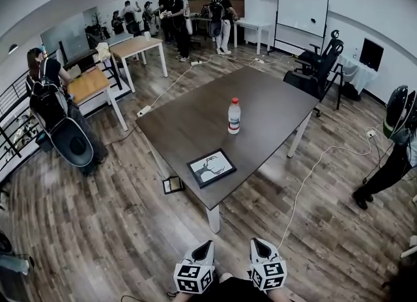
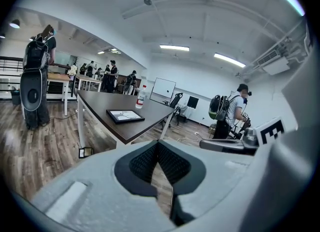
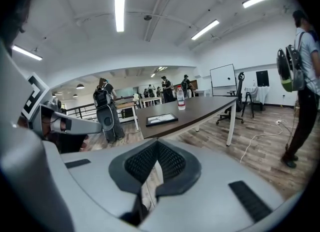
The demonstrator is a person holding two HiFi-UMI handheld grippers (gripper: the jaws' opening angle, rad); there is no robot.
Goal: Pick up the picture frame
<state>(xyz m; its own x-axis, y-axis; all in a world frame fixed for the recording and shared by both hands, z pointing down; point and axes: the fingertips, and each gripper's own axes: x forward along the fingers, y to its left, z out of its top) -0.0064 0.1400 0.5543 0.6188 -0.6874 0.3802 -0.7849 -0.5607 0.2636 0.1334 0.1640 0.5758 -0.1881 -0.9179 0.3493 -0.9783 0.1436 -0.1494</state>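
Note:
A black picture frame with a pale drawing lies flat near the near corner of the dark brown table. The same picture frame shows in the left gripper view, and in the right gripper view the picture frame sits ahead on the table edge. My left gripper and right gripper hover side by side over the floor, well short of the table. Both are shut with nothing between the tips, as seen at the left gripper and the right gripper.
A water bottle with a red cap stands mid-table. A small dark square object lies on the wood floor by the table leg. Cables run across the floor. A black office chair stands at the far end. People stand around, one at the right.

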